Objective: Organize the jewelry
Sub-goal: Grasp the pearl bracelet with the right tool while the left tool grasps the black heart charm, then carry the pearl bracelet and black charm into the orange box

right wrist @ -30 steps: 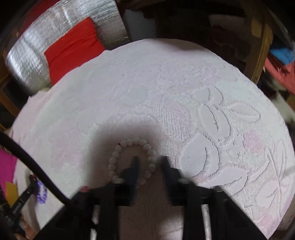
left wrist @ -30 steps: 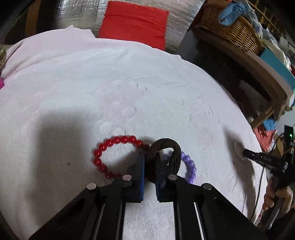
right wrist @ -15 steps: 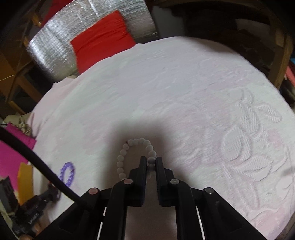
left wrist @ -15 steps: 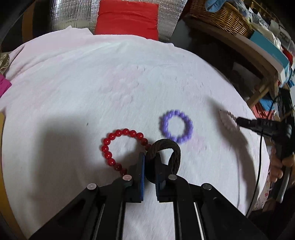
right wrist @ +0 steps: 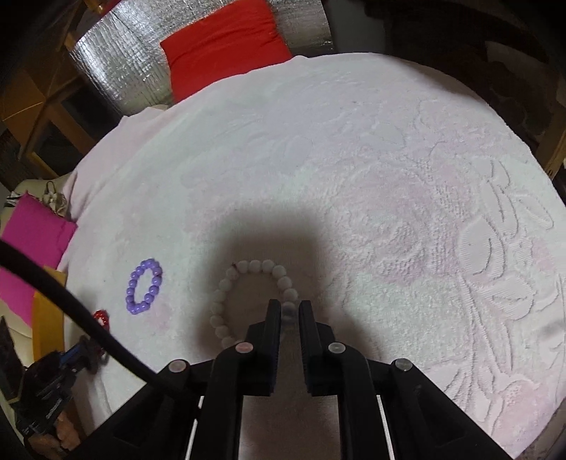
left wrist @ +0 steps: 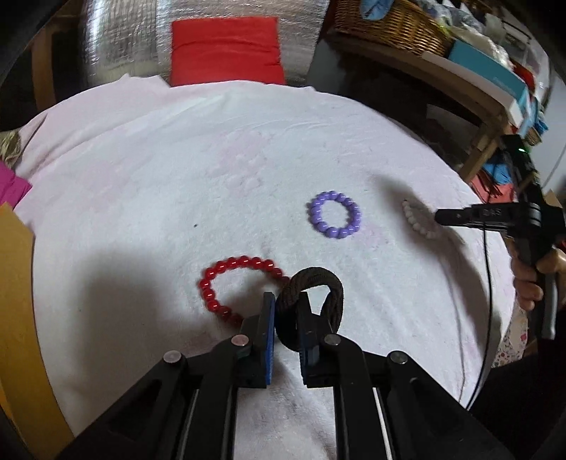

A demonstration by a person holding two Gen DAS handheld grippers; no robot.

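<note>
My left gripper (left wrist: 287, 308) is shut on a dark brown braided band (left wrist: 318, 286) and holds it just above the white towel. A red bead bracelet (left wrist: 233, 286) lies on the towel just left of it. A purple bead bracelet (left wrist: 335, 214) lies further ahead to the right, also in the right wrist view (right wrist: 143, 286). My right gripper (right wrist: 290, 311) is shut on a white bead bracelet (right wrist: 247, 293), whose loop lies to the left of the fingers; it also shows in the left wrist view (left wrist: 419, 221).
A white embossed towel (right wrist: 389, 177) covers the round table. A red cushion (left wrist: 226, 49) on silver foil stands behind it. A wicker basket (left wrist: 385, 21) and a wooden shelf are at the back right. Pink fabric (right wrist: 32, 244) lies at the left edge.
My left gripper has pulled back with the brown band, so the purple bracelet now lies clear ahead. My right gripper has closed on the white bracelet.
</note>
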